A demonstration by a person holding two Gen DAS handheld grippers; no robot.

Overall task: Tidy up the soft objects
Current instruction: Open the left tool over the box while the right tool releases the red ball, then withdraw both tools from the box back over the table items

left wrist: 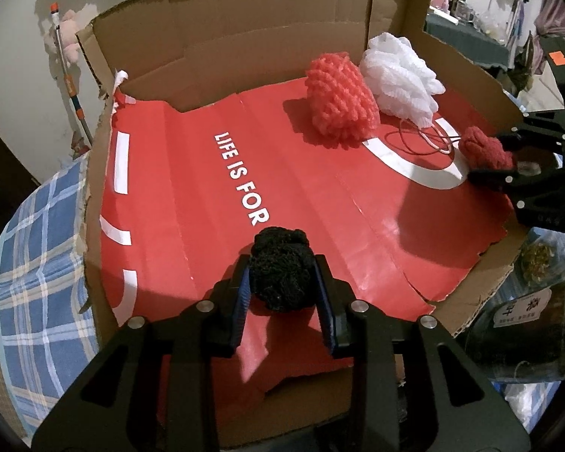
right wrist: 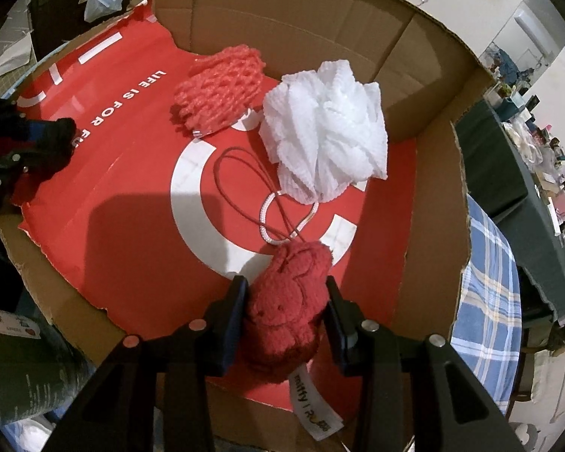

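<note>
Colours and patterns before you. The black two-finger left gripper [left wrist: 282,293] carries blue pads [left wrist: 243,297] and clasps a black mesh puff [left wrist: 280,269]. Your black right gripper [right wrist: 284,316] grips a dark red knitted plush [right wrist: 288,309] bearing a white fabric label [right wrist: 314,406] with dark and yellow lettering. A coral-red honeycomb-net sponge [right wrist: 218,92] sits beside a white pleated-mesh bath puff [right wrist: 329,132]; the latter has a white braided loop [right wrist: 286,218], crossed by a thin dark red cord [right wrist: 237,173]. The glossy red printed sheet [left wrist: 301,207] shows white lettering "LIFE IS FOR" and white arcs. The plain brown corrugated cardboard box [left wrist: 245,37] rests on a blue, white and cream plaid cloth [left wrist: 37,263].
</note>
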